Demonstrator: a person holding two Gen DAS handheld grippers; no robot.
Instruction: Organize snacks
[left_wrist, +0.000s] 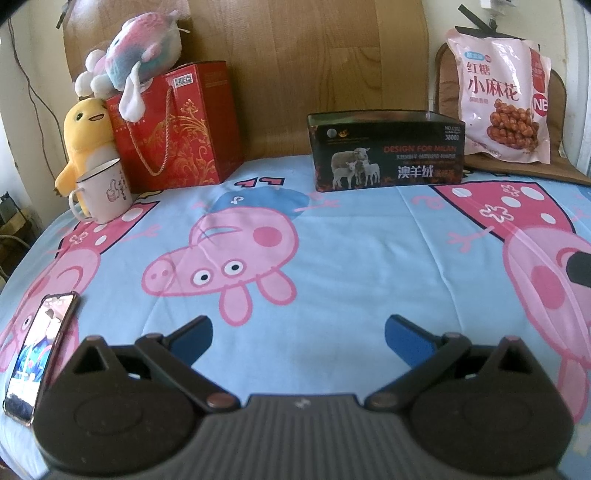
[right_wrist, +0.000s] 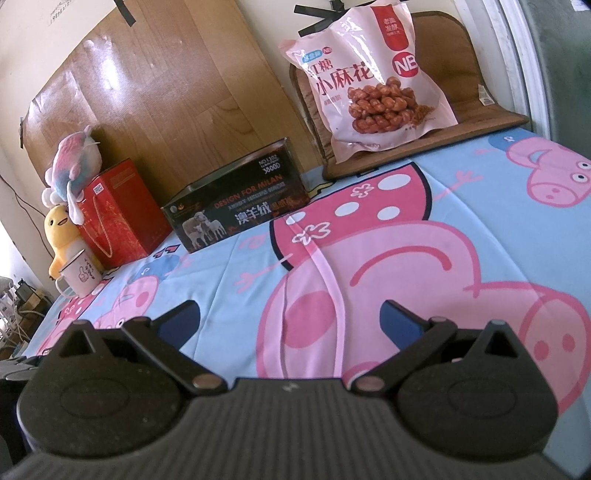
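A pink snack bag (left_wrist: 500, 96) with Chinese print leans upright against a brown cushion at the back right; it also shows in the right wrist view (right_wrist: 369, 81). A dark open-topped box (left_wrist: 386, 149) printed with sheep stands left of the bag, also in the right wrist view (right_wrist: 236, 206). My left gripper (left_wrist: 298, 338) is open and empty, low over the bedsheet, well short of the box. My right gripper (right_wrist: 290, 319) is open and empty, hovering over the sheet in front of the bag and box.
A red gift bag (left_wrist: 177, 125) with a plush toy (left_wrist: 136, 59) on top stands at the back left, beside a yellow plush (left_wrist: 86, 140) and a white mug (left_wrist: 103, 192). A phone (left_wrist: 40, 354) lies at the near left. A wooden board (left_wrist: 314, 66) backs the bed.
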